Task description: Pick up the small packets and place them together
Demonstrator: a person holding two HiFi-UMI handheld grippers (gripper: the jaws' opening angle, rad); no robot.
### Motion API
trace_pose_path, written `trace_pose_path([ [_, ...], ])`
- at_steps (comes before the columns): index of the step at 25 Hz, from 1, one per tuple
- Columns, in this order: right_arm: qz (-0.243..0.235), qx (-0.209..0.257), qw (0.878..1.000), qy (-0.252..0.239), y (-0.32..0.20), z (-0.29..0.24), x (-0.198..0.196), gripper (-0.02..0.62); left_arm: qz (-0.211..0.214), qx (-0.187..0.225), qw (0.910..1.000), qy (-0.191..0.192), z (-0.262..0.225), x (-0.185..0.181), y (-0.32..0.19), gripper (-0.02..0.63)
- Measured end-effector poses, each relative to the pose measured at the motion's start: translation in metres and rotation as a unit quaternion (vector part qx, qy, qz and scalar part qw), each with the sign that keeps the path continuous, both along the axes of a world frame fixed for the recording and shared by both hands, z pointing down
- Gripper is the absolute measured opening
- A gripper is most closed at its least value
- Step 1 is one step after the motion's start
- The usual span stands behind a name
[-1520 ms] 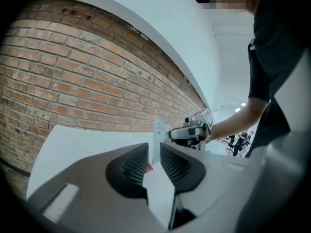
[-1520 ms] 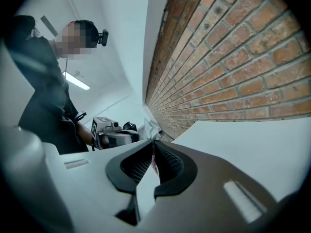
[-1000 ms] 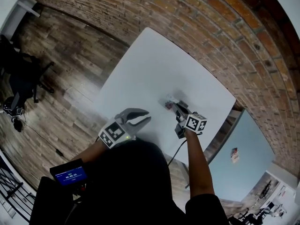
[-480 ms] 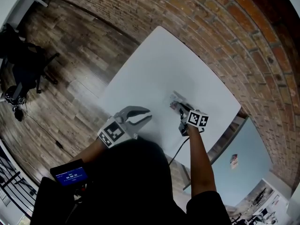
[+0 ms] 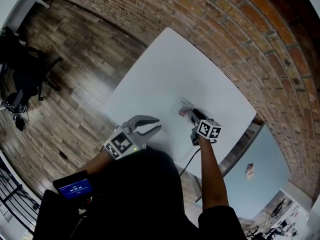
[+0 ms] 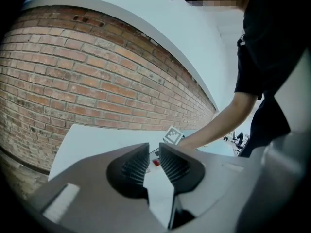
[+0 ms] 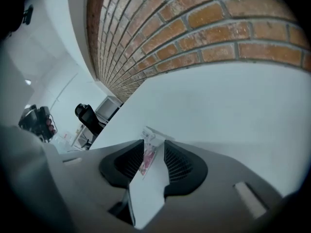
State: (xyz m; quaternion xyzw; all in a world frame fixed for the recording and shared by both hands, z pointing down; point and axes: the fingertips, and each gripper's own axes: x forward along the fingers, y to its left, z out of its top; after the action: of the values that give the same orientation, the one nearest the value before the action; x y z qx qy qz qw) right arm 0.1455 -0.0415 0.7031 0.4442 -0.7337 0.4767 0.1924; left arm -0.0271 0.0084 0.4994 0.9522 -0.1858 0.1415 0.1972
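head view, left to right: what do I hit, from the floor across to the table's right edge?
Black office chair → left gripper, nothing between its jaws → small packets → right gripper, its jaws have just been opening, one packet standing between them.

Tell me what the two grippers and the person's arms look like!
The left gripper and the right gripper are grey plastic, each with two curved jaws lined by dark ribbed pads. Each carries a white cube printed with black square markers. A thin cable trails from the right one. The person wears a black short-sleeved top.
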Motion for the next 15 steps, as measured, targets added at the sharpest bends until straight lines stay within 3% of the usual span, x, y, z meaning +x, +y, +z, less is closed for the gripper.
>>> trace_pose_path([
  [3, -0.085, 0.068, 0.990, 0.088, 0.001, -0.017, -0.007, 0.138, -0.010, -0.008, 0.9999, 0.008, -0.001, 0.000, -0.001, 0.063],
  [7, -0.236, 0.131, 0.943, 0.197, 0.008, -0.023, -0.039, 0.182, -0.019, -0.016, 0.9996, 0.011, 0.000, -0.002, -0.001, 0.061],
  [13, -0.337, 0.113, 0.897, 0.264, 0.010, 0.007, -0.056, 0.192, -0.021, -0.023, 0.9995, 0.008, 0.004, -0.004, 0.003, 0.061],
  [15, -0.347, 0.099, 0.889, 0.282, 0.011, 0.016, -0.051, 0.196, -0.024, -0.026, 0.9993, 0.008, 0.005, -0.007, 0.004, 0.061],
])
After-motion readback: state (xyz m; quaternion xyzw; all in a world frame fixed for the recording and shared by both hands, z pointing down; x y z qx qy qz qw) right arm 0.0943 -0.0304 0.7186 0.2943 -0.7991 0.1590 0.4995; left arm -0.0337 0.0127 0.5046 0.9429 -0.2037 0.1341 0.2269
